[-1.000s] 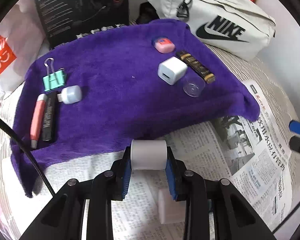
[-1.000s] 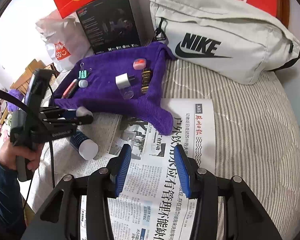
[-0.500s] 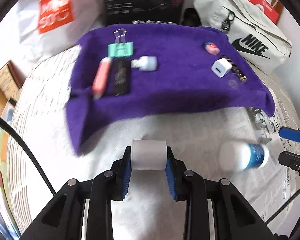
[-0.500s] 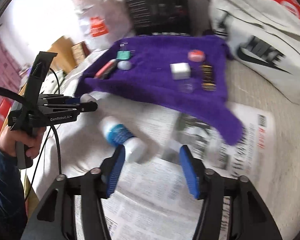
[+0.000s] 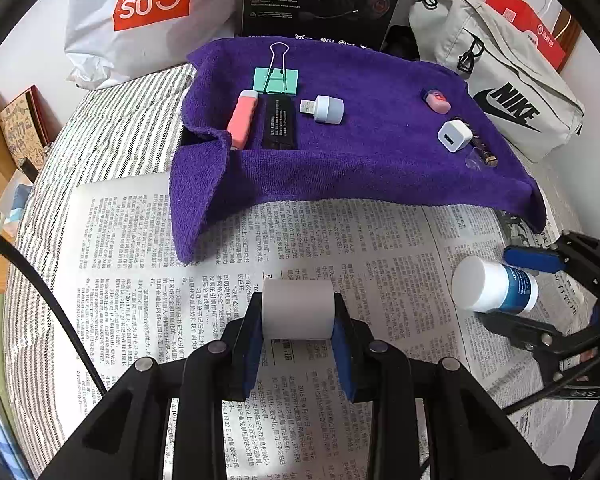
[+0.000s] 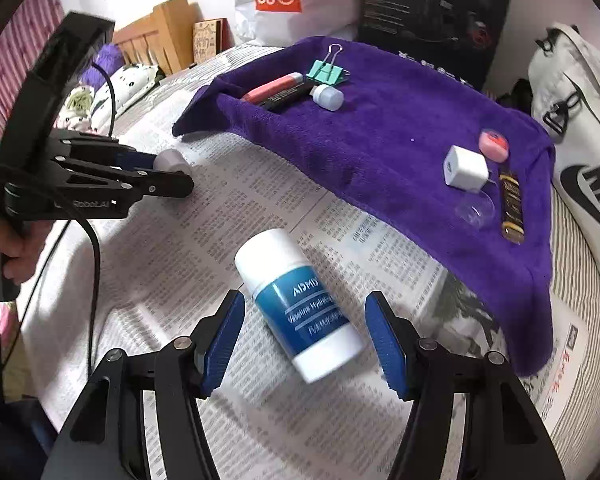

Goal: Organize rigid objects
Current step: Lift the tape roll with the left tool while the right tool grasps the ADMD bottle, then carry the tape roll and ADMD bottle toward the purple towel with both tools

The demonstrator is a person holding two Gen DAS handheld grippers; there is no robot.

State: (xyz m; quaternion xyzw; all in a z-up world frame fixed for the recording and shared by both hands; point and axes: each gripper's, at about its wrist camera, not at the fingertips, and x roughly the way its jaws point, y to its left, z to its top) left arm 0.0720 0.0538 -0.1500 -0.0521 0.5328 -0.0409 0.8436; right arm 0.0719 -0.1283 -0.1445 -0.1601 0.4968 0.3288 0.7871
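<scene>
The left gripper clamps a white cylinder. The right gripper – jaws just narrowing – straddles a blue-and-white bottle, pads seemingly clear of it; purple towel at one o'clock.

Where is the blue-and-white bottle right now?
The bottle lies on its side on the newspaper, between the open right claw's fingers and untouched, just in front of the purple towel.

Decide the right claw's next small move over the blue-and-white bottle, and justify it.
Probably close the right claw on the blue-and-white bottle. The bottle lies on the newspaper between the open pads, with a gap on each side. The left claw is occupied, shut on a white cylinder.
</scene>
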